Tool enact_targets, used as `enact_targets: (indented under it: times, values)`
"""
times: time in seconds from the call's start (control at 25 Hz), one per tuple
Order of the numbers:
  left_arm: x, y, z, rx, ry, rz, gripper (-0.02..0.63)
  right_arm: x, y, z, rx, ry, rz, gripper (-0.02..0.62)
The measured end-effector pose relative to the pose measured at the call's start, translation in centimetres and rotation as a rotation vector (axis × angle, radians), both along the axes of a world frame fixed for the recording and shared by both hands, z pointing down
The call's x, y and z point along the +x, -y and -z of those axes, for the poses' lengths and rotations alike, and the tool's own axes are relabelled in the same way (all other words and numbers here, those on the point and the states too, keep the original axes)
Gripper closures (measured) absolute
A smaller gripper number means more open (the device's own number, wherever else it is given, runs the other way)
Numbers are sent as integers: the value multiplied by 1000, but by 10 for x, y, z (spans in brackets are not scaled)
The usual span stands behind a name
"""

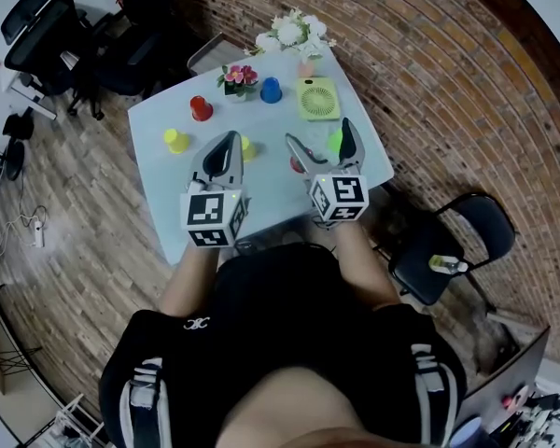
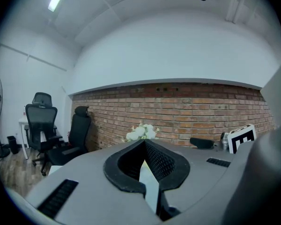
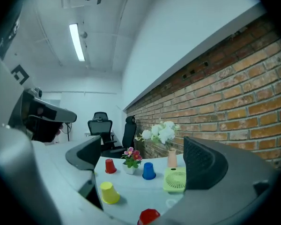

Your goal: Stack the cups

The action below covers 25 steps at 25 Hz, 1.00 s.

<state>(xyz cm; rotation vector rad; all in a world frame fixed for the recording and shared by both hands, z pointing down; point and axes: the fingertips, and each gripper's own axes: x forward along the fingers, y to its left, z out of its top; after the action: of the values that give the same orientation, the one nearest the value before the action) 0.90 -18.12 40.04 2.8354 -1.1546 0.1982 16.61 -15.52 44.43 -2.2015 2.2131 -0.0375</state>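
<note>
Several small cups stand upside down on the pale table [image 1: 159,110]: a red cup [image 1: 201,108], a blue cup [image 1: 271,89], a yellow cup [image 1: 175,140], and a second yellow cup [image 1: 248,148] half hidden by my left gripper [image 1: 227,143]. That gripper is shut with nothing in it, its tips meeting in the left gripper view [image 2: 144,143]. My right gripper [image 1: 319,138] is open. A second red cup [image 1: 297,164] sits low between its jaws, untouched, and shows at the bottom of the right gripper view [image 3: 149,216]. A green cup [image 1: 335,142] peeks out beside the right jaw.
A green fan [image 1: 317,98], a small flower pot [image 1: 240,79] and a vase of white flowers [image 1: 294,34] stand along the table's far side. Office chairs [image 1: 47,35] are at the far left, a black chair [image 1: 453,241] at the right. A brick wall runs behind.
</note>
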Motion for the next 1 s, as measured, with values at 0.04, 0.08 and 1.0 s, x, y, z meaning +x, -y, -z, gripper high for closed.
enact_targets:
  times: [0.04, 0.08, 1.0]
  values:
    - [-2, 1, -2, -5, 2, 3, 603, -1, 3, -12, -21, 21, 10, 71]
    - [-3, 3, -4, -10, 5, 6, 603, -3, 5, -25, -48, 38, 19, 71]
    - [-34, 24, -24, -45, 44, 123, 603, 7, -4, -267, -613, 96, 48, 183]
